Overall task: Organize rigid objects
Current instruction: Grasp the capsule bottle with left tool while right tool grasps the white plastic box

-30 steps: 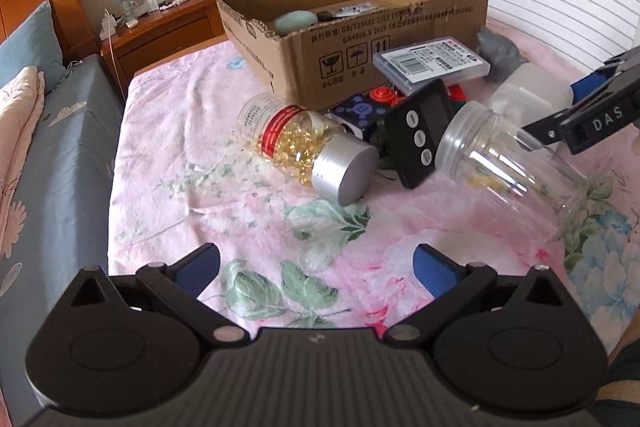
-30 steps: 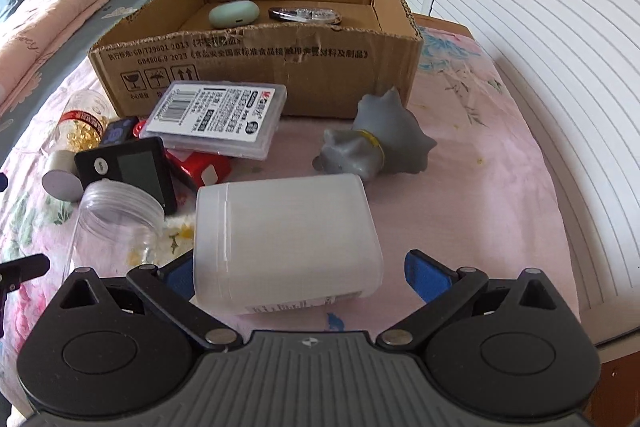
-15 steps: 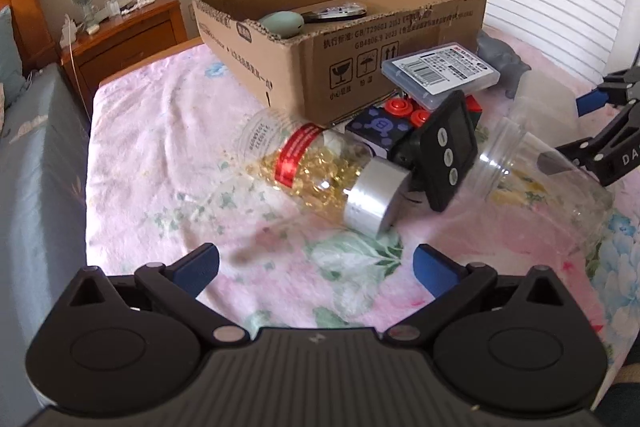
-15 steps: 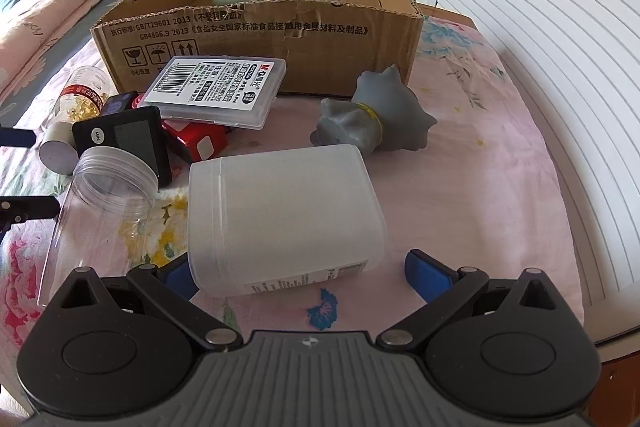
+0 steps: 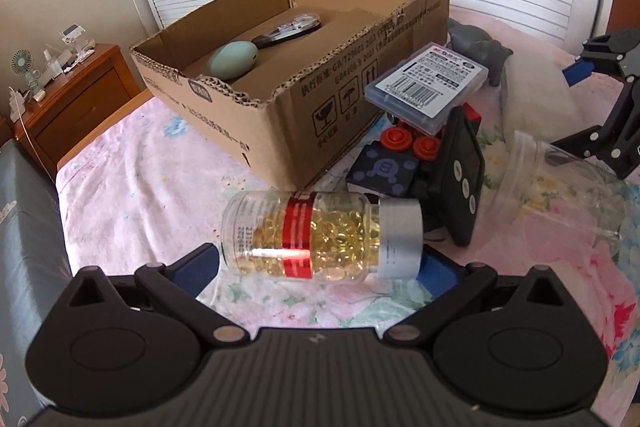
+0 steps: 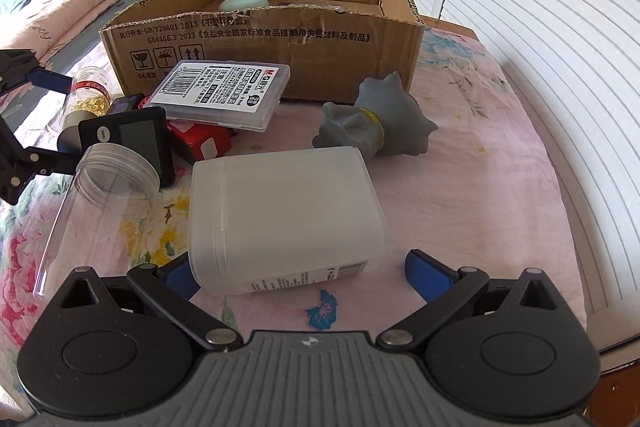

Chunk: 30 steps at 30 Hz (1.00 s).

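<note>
A clear bottle of yellow capsules (image 5: 320, 237) with a red label and silver cap lies on its side on the pink floral bedspread. My left gripper (image 5: 320, 267) is open with its fingers on either side of the bottle. A frosted white plastic box (image 6: 284, 221) lies between the open fingers of my right gripper (image 6: 308, 269). The open cardboard box (image 5: 304, 83) holds a mint oval case (image 5: 234, 59) and a dark flat item. The box also shows in the right wrist view (image 6: 264, 43).
An empty clear jar (image 6: 104, 203) lies left of the white box. A black timer (image 5: 464, 179), a clear barcode case (image 6: 220, 93), red and dark blue items and a grey spiky toy (image 6: 376, 123) lie before the carton. A nightstand (image 5: 68, 99) stands at far left.
My left gripper has moved forward and right until the capsule bottle lies between its fingers. My right gripper has closed in a little around the white box.
</note>
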Each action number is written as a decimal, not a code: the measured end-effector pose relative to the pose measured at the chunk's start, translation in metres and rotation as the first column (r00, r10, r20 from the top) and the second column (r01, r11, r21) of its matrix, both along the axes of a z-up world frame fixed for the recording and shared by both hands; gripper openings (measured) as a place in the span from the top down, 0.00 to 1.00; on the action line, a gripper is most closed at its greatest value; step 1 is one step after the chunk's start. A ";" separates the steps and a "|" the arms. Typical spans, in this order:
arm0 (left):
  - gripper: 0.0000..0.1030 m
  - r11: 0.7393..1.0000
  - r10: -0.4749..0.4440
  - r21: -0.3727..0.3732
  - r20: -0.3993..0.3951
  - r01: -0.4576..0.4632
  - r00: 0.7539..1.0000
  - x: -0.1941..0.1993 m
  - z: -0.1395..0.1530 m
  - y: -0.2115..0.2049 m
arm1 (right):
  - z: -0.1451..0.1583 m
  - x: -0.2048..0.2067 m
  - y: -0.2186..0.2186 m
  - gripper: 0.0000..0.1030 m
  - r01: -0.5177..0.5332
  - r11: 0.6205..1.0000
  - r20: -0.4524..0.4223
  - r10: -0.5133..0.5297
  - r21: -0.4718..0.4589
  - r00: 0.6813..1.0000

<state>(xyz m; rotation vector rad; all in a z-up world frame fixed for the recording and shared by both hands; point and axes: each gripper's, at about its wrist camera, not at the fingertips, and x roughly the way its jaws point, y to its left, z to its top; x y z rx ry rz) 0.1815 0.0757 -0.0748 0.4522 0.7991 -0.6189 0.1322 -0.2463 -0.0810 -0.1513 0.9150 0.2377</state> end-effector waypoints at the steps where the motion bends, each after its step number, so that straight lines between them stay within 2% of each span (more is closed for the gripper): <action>1: 0.01 1.000 0.000 -0.003 0.001 0.000 1.000 0.001 0.000 -0.001 | 0.000 0.000 0.000 0.00 0.000 1.000 0.001 0.000 0.001 1.000; 6: 0.01 0.999 0.021 -0.030 0.014 -0.021 1.000 0.002 0.003 -0.005 | -0.001 -0.001 -0.001 0.00 -0.007 1.000 0.006 0.007 0.002 1.000; 10: 0.06 0.999 0.042 -0.033 0.005 -0.042 0.999 0.002 0.005 -0.007 | -0.001 -0.001 -0.001 0.00 -0.011 1.000 0.012 0.011 0.004 1.000; 14: 0.06 0.995 0.088 -0.037 -0.027 -0.089 0.996 -0.002 0.007 -0.006 | -0.001 -0.002 -0.001 0.00 -0.018 1.000 0.020 0.018 0.006 1.000; 20: 0.07 0.989 0.146 -0.013 -0.048 -0.147 0.988 -0.028 0.010 -0.003 | -0.002 -0.003 -0.003 0.00 -0.041 0.999 0.031 0.040 0.009 0.999; 25: 0.07 0.975 0.220 -0.017 -0.101 -0.223 0.970 -0.056 0.013 0.001 | -0.002 -0.003 -0.004 0.00 -0.059 0.998 0.039 0.059 0.011 0.998; 30: 0.07 0.965 0.258 -0.030 -0.089 -0.262 0.962 -0.081 0.012 -0.004 | -0.003 -0.002 -0.002 0.00 -0.087 0.996 0.040 0.087 0.012 0.995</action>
